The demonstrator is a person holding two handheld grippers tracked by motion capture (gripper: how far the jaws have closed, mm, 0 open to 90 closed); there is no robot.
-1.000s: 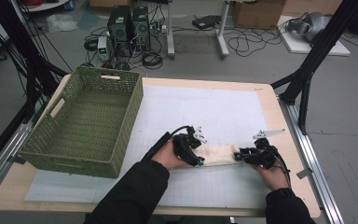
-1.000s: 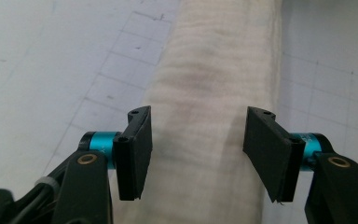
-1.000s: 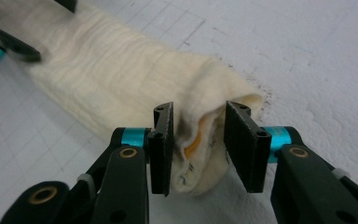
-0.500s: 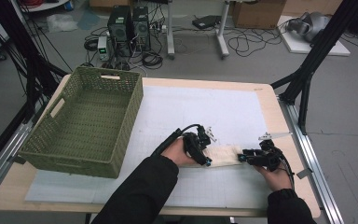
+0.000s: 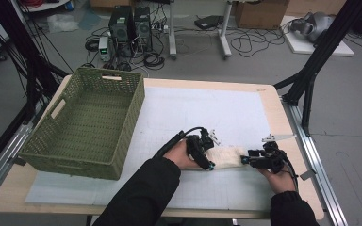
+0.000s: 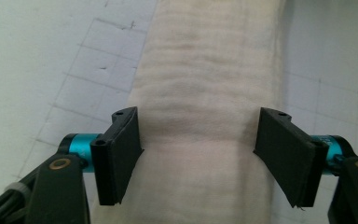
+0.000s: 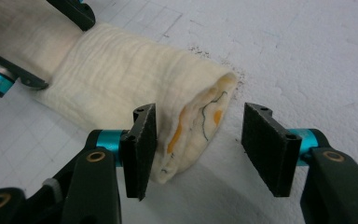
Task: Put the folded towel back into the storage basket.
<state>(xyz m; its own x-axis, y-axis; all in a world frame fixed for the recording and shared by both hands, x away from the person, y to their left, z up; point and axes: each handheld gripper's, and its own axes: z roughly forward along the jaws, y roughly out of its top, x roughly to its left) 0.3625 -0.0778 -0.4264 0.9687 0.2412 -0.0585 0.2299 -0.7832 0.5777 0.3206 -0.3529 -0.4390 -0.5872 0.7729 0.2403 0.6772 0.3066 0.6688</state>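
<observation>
A: Cloth roll [image 5: 227, 157] lies on the mat [image 5: 193, 113] between both grippers. Soft, light, will sag.
B: Left gripper [image 6: 198, 140] released, jaws just opened, astride the roll. Right gripper [image 7: 198, 140] likewise, at its end. Grip mid-roll.

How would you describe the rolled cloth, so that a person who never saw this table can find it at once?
Start at the green woven basket on the left of the white gridded mat. Go right, to the near edge, where two hands hold black tongs. The rolled cloth lies flat between them: the one soft, cream thing there, with orange and dark marks at its open end.
</observation>
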